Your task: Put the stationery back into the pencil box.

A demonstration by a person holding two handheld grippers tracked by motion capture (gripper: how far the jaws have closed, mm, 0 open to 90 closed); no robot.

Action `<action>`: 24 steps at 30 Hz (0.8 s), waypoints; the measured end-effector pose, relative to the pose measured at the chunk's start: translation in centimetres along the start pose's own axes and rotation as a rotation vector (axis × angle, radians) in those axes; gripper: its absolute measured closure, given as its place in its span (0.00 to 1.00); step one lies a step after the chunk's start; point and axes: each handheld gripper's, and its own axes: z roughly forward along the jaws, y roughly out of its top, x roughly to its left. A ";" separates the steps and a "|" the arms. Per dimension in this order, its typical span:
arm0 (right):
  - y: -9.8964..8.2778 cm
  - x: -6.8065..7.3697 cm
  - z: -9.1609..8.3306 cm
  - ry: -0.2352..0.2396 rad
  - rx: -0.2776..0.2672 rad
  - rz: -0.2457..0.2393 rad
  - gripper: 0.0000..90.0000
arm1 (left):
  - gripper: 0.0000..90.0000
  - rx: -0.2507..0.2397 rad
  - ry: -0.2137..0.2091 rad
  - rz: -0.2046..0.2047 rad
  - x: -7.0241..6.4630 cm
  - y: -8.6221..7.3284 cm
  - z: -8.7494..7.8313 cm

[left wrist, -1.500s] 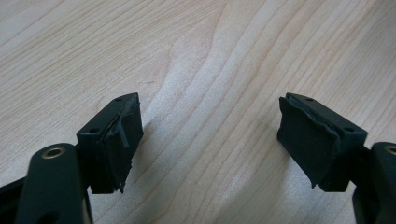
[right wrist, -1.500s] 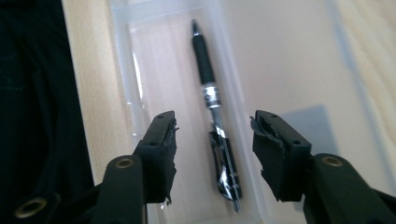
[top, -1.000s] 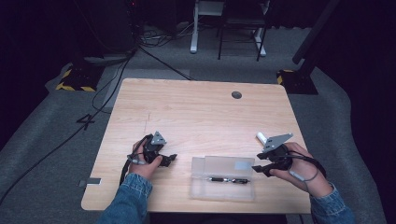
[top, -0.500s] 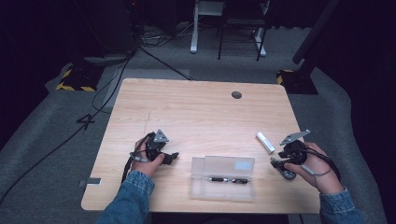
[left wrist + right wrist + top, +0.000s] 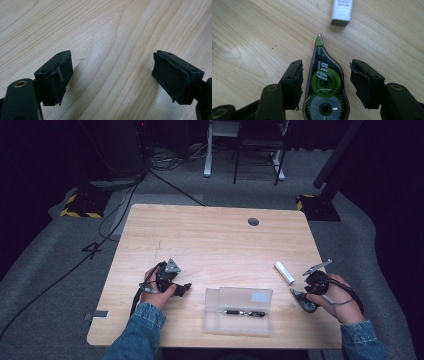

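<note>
My right gripper (image 5: 302,296) sits low at the right edge of the table (image 5: 215,240), held in my right hand (image 5: 336,296), whose fingers curl round its body while the forearm in a denim sleeve (image 5: 362,346) comes up from the bottom right corner. The wrist is bent so that the grey plate on top tips up and away from me. Seen from the gripper itself (image 5: 325,85), its jaws have just been opening and now stand well apart with the correction tape roller (image 5: 325,87) lying flat on the wood between them; there is a gap on each side of its dark clear shell, so the pads do not press on it. The roller's green tip points away from me toward a small white eraser (image 5: 341,11), which lies just beyond it and apart from it; from above the eraser (image 5: 284,272) lies just beside and up-left of my right gripper. My left gripper (image 5: 176,287) lies near the left front of the table, my left hand (image 5: 156,287) wrapped over it from behind with the forearm angled in from the bottom, the jaws pointing right toward the clear plastic case (image 5: 239,310). Its jaws (image 5: 111,80) are spread wide with bare wood between them. The case lies flat near the front edge between my two hands, apart from both, with a dark pen (image 5: 244,313) lying lengthwise inside it.
</note>
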 end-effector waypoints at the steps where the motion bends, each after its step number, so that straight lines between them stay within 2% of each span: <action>1: -0.1 -0.1 0.2 0.002 0.005 0.005 0.48 | 0.19 0.000 0.000 0.000 0.0 0.0 0.0; 12: -0.4 -0.7 1.4 0.025 0.051 0.036 0.49 | 0.19 0.001 0.000 0.002 0.0 0.0 0.0; 19: -0.4 -0.4 1.4 0.010 0.067 0.041 0.49 | 0.19 0.001 0.001 0.002 0.0 0.0 0.0; 24: -0.2 -0.1 1.3 0.012 0.082 0.032 0.58 | 0.19 0.002 0.001 0.003 0.0 0.0 0.0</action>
